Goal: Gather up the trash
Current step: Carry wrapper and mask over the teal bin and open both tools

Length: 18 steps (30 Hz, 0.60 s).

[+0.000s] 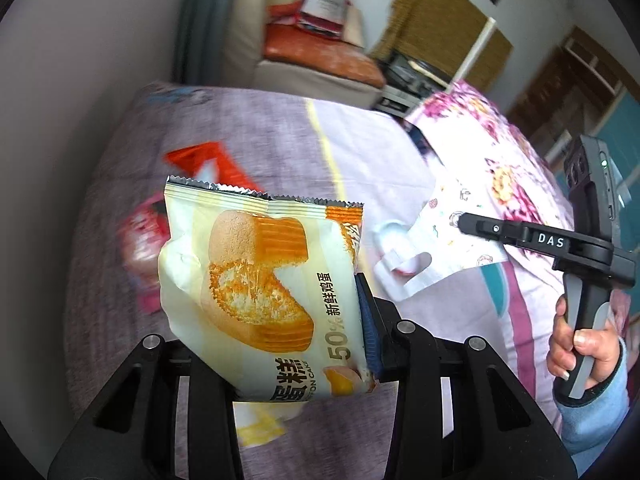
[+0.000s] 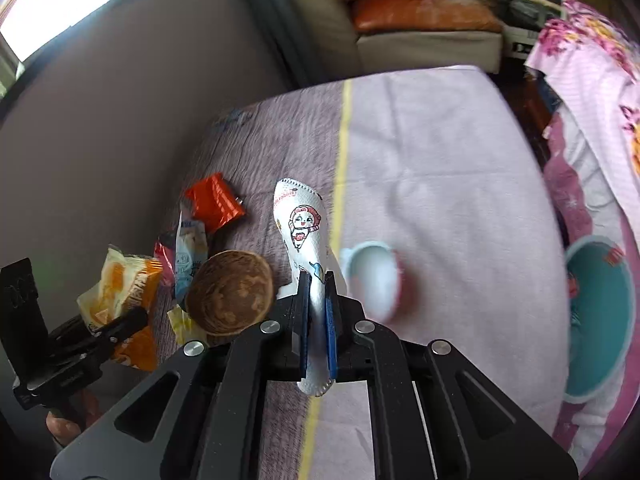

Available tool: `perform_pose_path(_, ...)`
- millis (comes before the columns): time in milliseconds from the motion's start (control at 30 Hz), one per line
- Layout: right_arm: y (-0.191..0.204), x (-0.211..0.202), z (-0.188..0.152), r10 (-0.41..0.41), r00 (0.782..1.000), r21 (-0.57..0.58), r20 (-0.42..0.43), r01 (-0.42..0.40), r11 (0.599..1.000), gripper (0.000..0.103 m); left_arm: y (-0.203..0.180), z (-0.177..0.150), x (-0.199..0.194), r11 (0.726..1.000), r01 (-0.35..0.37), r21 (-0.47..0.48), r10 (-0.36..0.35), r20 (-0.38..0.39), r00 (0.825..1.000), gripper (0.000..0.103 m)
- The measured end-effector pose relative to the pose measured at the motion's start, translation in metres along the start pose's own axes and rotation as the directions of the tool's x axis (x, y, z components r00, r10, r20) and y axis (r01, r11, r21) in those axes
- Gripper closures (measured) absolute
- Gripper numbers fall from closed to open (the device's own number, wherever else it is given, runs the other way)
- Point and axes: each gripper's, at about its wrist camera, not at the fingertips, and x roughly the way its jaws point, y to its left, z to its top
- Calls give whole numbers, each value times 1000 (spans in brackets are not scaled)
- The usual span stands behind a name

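My left gripper is shut on a yellow-and-white cake wrapper, held up over the bed; only its blue right pad shows. From the right wrist view the same wrapper hangs in the left gripper at the lower left. My right gripper is shut on a white face mask with cartoon prints, lifted off the sheet, its ear loops blurred. On the bed lie a round brown cake, an orange-red wrapper, a blue-white packet and a red wrapper.
The bed sheet is purple-grey on the left and pale pink on the right, split by a yellow stripe. A floral quilt is piled on the right. A wall borders the left side. A sofa with an orange cushion stands beyond the far edge.
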Motion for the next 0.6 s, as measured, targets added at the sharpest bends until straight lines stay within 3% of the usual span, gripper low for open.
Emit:
perform_pose_path(300, -75, -67, -14, -57, 990, 142, 130, 38, 989, 96, -99, 19, 50, 982, 89, 165, -80, -63, 995, 64)
perform_pose_path(600, -168, -115, -33, -135, 968, 308, 212, 65, 949, 96, -205, 20, 112, 935, 184, 303, -139, -163, 977, 64)
